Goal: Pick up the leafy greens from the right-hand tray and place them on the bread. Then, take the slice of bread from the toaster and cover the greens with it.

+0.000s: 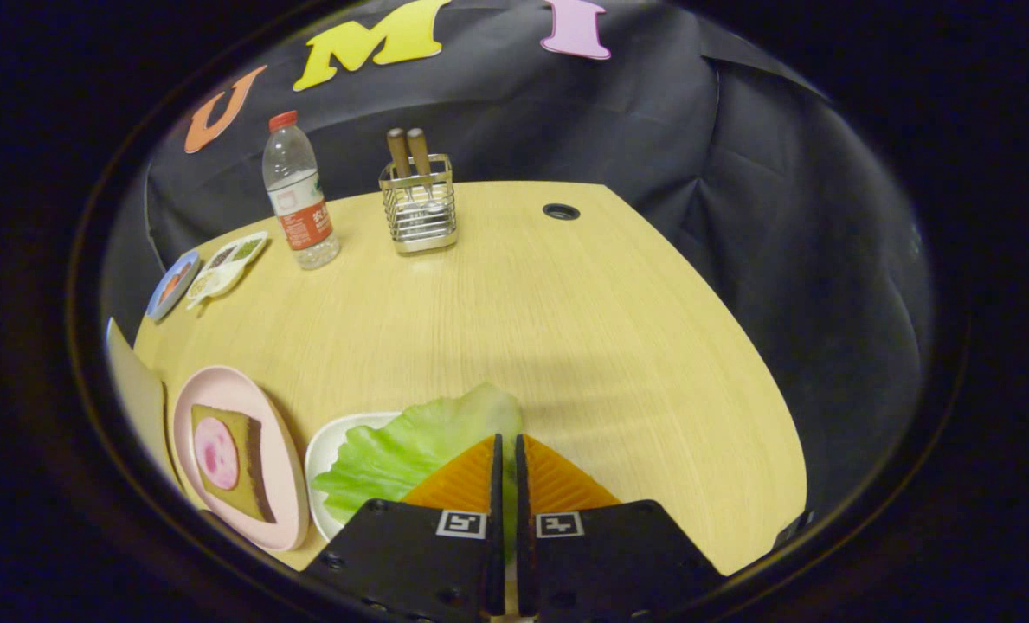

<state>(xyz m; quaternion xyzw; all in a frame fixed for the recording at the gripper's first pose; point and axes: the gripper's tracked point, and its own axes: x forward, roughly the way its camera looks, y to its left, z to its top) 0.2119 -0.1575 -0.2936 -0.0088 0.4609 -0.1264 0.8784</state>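
A pale green lettuce leaf (410,450) hangs pinched between my fingers, its edge sticking up past the fingertips. My gripper (506,439) is shut on it, the two fingers nearly touching. The leaf hovers over a white tray (328,450) just left of the fingers. Further left lies a pink plate (228,394) bearing a slice of bread (250,472) topped with a round pink slice of ham (216,452).
At the back of the wooden table (566,329) stand a water bottle (299,203) and a wire holder (419,212) with two wooden-handled utensils. A small divided dish (228,264) and a blue plate (172,284) sit at the far left. A cable hole (561,211) lies beyond.
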